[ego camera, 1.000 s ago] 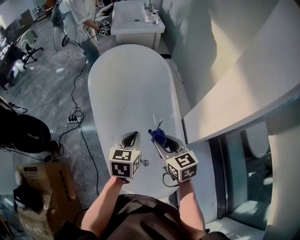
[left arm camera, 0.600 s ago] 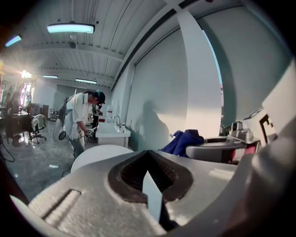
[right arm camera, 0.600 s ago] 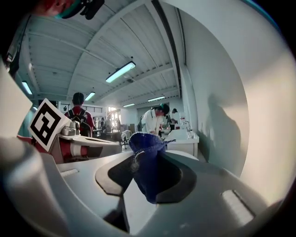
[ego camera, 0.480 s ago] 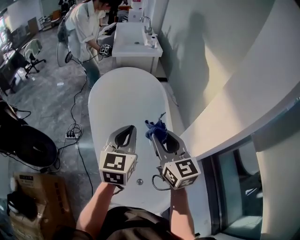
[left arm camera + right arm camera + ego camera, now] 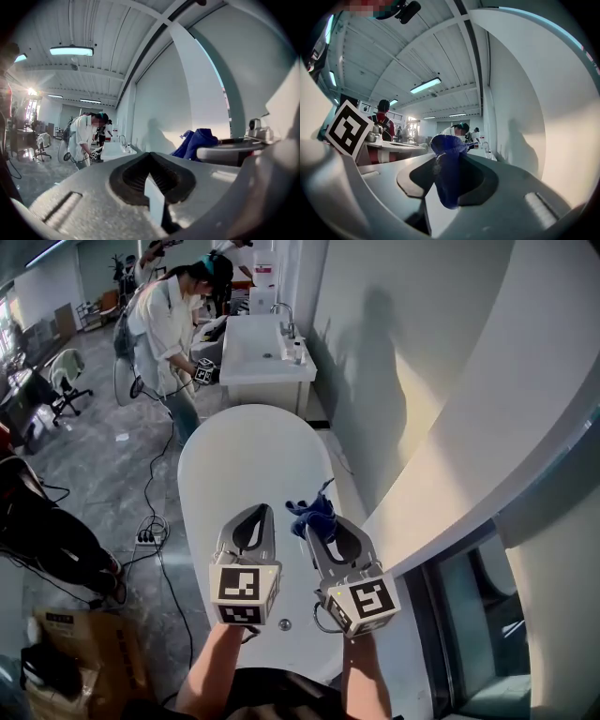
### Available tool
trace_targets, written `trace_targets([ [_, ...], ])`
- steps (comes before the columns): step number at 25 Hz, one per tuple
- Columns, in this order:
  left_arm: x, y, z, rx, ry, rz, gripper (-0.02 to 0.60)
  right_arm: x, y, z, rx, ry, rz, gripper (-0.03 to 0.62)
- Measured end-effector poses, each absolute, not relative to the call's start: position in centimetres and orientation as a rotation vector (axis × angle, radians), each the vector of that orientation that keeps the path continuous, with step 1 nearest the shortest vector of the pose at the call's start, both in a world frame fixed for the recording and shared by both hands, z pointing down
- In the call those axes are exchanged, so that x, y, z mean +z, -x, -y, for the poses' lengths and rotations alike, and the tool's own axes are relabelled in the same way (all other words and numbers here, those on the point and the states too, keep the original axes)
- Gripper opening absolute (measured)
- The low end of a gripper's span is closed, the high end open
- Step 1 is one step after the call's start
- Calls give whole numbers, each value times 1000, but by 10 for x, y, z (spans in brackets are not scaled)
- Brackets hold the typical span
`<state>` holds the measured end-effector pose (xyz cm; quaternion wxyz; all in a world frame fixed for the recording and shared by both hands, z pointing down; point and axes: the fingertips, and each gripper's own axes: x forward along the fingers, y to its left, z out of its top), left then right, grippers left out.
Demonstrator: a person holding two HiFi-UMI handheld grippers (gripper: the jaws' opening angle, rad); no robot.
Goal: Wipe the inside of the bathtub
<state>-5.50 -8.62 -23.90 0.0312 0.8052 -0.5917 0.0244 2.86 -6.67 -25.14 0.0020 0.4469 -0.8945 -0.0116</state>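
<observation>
The white oval bathtub (image 5: pixel 248 465) lies below me, running away from my body. Both grippers are held up above its near half, pointing forward and level. My right gripper (image 5: pixel 313 521) is shut on a blue cloth (image 5: pixel 312 510), which bunches out past its jaw tips; in the right gripper view the blue cloth (image 5: pixel 446 171) hangs pinched between the jaws. My left gripper (image 5: pixel 254 518) is shut with nothing in it. In the left gripper view the blue cloth (image 5: pixel 198 140) shows to the right, held by the other gripper.
A white wall (image 5: pixel 450 390) and a sloping ledge run along the tub's right side. A washbasin cabinet (image 5: pixel 258 352) stands beyond the tub, with a person (image 5: pixel 169 320) bent over beside it. Cables and a power strip (image 5: pixel 145 535) lie on the grey floor at left.
Both grippers have lifted up out of the tub and now point level, the right one still holding the cloth. My head view has tilted up toward the room.
</observation>
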Motion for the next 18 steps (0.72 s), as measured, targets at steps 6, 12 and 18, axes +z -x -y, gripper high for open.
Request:
trace_targets([
  [6, -240, 44, 79, 96, -2528, 1828, 3, -249, -33, 63, -50, -1413, 2803, 127],
  [12, -242, 46, 71, 111, -2538, 1819, 3, -251, -24, 58, -47, -1399, 2821, 127],
  [18, -241, 48, 57, 96, -2502, 1827, 3, -249, -21, 46, -16, -1376, 2822, 127],
])
